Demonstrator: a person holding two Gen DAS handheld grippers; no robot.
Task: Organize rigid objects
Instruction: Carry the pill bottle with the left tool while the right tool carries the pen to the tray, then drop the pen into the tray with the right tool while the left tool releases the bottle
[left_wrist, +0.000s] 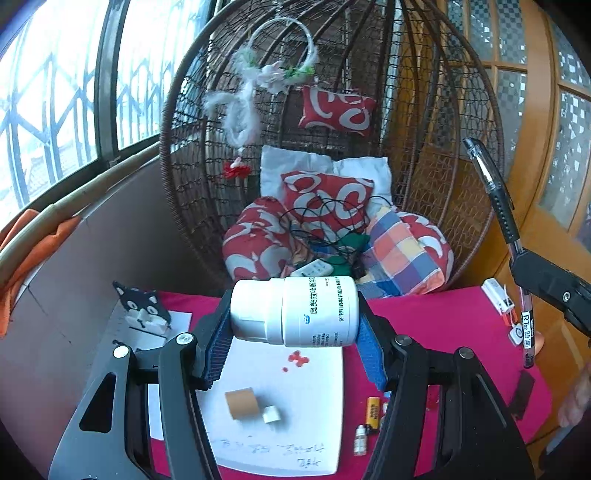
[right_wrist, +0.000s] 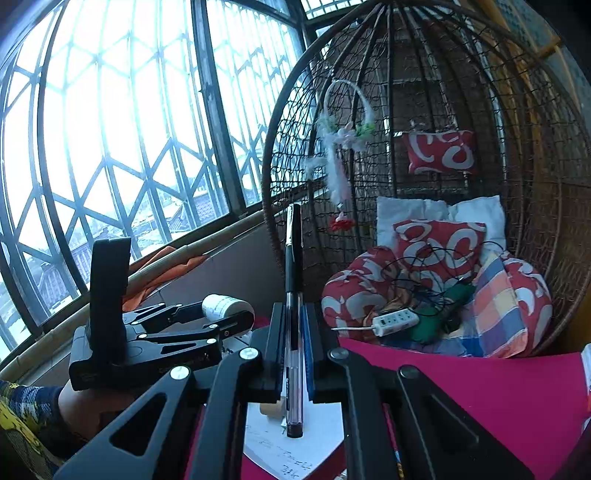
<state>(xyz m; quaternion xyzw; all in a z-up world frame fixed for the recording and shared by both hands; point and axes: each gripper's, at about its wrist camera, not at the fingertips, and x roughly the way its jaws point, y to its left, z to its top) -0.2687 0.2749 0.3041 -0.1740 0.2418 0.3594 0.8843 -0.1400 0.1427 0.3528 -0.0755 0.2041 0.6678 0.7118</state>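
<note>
My left gripper (left_wrist: 293, 314) is shut on a white medicine bottle (left_wrist: 295, 310), held sideways with its cap to the left, above a white sheet (left_wrist: 295, 406) on the red-covered table (left_wrist: 436, 321). In the right wrist view the same bottle (right_wrist: 225, 304) shows at the left gripper's tip. My right gripper (right_wrist: 293, 332) is shut on a black pen (right_wrist: 293, 280) that stands nearly upright between the pads. From the left wrist view the pen (left_wrist: 495, 199) rises at the right edge. On the sheet lie a brown tape roll (left_wrist: 242, 402) and a small white cube (left_wrist: 271, 413).
A yellow lighter (left_wrist: 373, 410) and a small vial (left_wrist: 360, 437) lie on the red cloth right of the sheet. A cat-shaped holder (left_wrist: 142, 306) stands at the back left. A wicker hanging chair (left_wrist: 443, 110) with cushions stands behind the table. Windows fill the left.
</note>
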